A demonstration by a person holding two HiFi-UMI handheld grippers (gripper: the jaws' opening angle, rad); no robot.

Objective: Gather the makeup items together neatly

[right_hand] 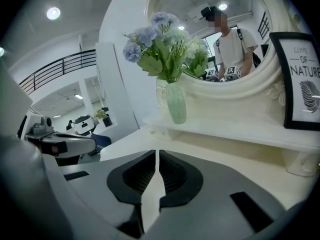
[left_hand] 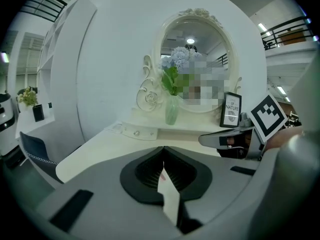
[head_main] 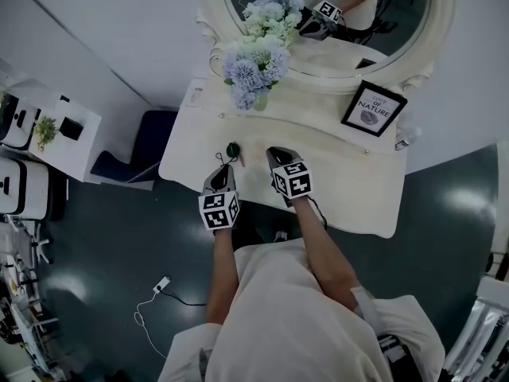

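Left tongs [left_hand: 162,151]: pressed together, empty. Right tongs [right_hand: 158,154]: same, since I've grasped nothing yet. Small dark round item [head_main: 232,150]: on dressing table [head_main: 350,201], just ahead of left tips, between both tongs.

**A:** How does the person hold the arms?

**B:** Both reach forward from the body, side by side. The left forearm [head_main: 223,273] and the right forearm [head_main: 322,253] are bare.

**A:** And the left claw [head_main: 226,168]?

**B:** It points forward and somewhat down. Its jaws are closed, with the tips meeting. The left marker cube [head_main: 219,211] sits at its rear, nearest the person.

**A:** The right claw [head_main: 275,152]?

**B:** It has the same downward tilt, and its jaws are pressed together on each other. It lies near the left claw without touching it and reaches a little further forward. The right marker cube [head_main: 292,179] rides on top of it.
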